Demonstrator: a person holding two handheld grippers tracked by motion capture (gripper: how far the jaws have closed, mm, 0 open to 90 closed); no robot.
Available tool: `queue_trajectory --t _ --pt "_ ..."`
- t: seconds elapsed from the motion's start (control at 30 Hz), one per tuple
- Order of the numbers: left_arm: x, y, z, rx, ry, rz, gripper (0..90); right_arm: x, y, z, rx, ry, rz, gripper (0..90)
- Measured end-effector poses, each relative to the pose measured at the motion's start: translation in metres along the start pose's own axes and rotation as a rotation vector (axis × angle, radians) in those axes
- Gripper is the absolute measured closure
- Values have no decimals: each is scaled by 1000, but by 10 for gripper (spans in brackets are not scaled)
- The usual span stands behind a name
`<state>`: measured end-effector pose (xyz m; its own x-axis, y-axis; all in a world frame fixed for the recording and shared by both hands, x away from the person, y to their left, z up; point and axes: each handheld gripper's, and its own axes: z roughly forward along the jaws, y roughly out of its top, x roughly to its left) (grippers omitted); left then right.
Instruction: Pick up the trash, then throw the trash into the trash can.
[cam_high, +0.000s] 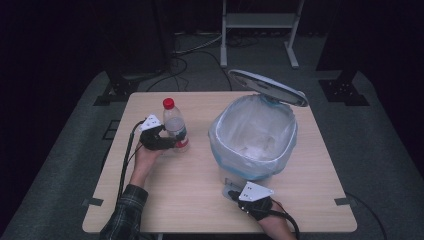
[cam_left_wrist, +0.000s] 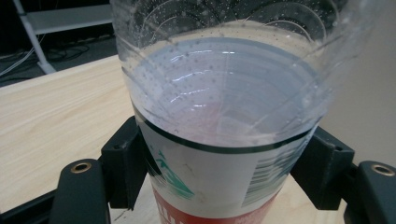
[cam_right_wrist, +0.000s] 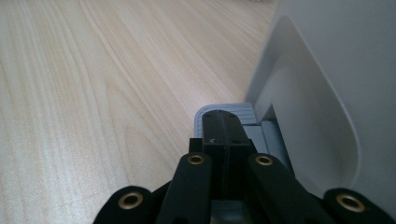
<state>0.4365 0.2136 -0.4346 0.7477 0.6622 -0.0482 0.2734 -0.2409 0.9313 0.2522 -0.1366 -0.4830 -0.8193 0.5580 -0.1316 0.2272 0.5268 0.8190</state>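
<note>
A clear plastic bottle with a red cap and a red-and-white label stands upright on the left half of the wooden table. My left gripper is shut on it from the left. In the left gripper view the two black pads press on the labelled lower part of the bottle. A pale bin lined with a clear bag stands at the right, its lid tipped up at the back. My right gripper is shut, and its closed tips rest on the bin's grey foot pedal.
The bin's pale wall rises close on the right of the right gripper. Bare tabletop stretches between the bottle and the bin. Behind the table, on the dark floor, are cables and a white frame stand.
</note>
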Motion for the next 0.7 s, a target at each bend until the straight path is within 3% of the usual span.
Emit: queue_trajectory --t 0.33,0.7 --pt "-12 14 -16 -68 -29 1 279 0 0 0 -1 0 -4 900" --pt "-19 21 -27 -73 -57 -7 279 0 0 0 -1 1 -4 900"
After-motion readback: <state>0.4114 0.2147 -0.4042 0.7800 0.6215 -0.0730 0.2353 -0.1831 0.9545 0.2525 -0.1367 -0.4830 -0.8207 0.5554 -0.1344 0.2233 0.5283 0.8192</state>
